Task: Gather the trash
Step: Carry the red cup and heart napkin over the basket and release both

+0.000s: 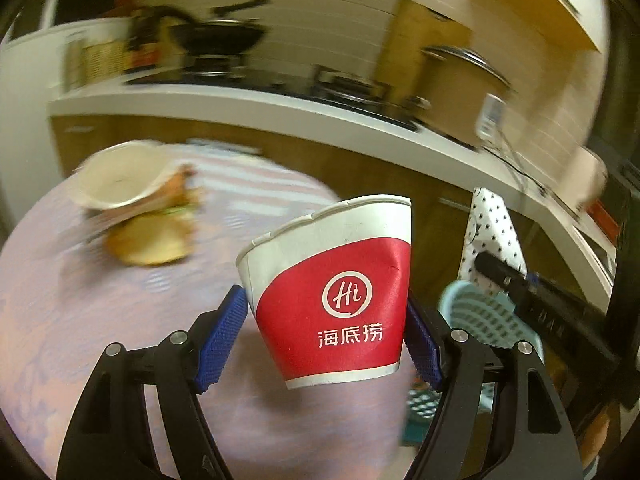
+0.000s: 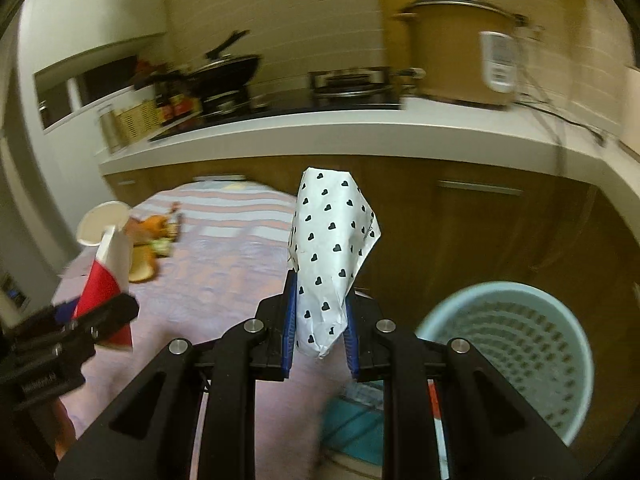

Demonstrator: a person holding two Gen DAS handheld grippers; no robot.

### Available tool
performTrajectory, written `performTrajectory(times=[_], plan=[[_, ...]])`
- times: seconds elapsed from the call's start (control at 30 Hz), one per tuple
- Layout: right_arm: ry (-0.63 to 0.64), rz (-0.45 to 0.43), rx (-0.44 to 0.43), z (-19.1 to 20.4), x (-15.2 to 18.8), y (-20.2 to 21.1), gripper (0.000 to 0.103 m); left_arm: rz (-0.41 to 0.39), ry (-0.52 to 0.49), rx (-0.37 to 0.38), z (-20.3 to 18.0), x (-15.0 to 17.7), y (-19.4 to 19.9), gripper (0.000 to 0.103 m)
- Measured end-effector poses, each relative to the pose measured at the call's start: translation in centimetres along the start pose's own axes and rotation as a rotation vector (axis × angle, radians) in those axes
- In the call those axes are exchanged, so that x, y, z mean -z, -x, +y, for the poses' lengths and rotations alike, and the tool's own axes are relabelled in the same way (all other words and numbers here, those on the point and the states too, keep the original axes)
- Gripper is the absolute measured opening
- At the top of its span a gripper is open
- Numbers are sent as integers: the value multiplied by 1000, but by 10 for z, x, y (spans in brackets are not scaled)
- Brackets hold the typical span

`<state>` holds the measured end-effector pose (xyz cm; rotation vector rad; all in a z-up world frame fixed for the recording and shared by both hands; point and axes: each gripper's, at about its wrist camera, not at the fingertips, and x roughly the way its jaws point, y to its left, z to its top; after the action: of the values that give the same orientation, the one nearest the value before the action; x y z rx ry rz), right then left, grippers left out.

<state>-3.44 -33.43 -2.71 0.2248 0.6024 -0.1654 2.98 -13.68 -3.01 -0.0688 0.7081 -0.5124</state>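
Here both loads ride clear of the bench [image 2: 224, 276]; the left gripper [image 1: 326, 330] clamps the cup [image 1: 332, 300], the right gripper [image 2: 320, 320] pinches the wrapper [image 2: 332, 256], seemingly bound for the bin [image 2: 508, 352] nearby.

Left gripper [image 1: 324, 332] jaws clamp a dented red-and-white paper cup [image 1: 332, 292].

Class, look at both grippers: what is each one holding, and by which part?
The left gripper clamps the red-and-white paper cup across its lower sides. The right gripper pinches the heart-print paper wrapper near its bottom end.
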Motion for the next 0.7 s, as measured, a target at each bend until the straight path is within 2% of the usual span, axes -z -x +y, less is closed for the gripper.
performTrajectory(times=[0.23, 0.5, 0.7], plan=[[-96, 23, 127, -78, 23, 17, 18, 80, -90, 129, -78, 3, -42, 72], [-194, 92, 212, -145, 55, 16, 18, 173, -212, 197, -145, 21, -90, 73], [-267, 165, 240, -179, 77, 6, 18, 254, -246, 244, -175, 38, -123, 73]])
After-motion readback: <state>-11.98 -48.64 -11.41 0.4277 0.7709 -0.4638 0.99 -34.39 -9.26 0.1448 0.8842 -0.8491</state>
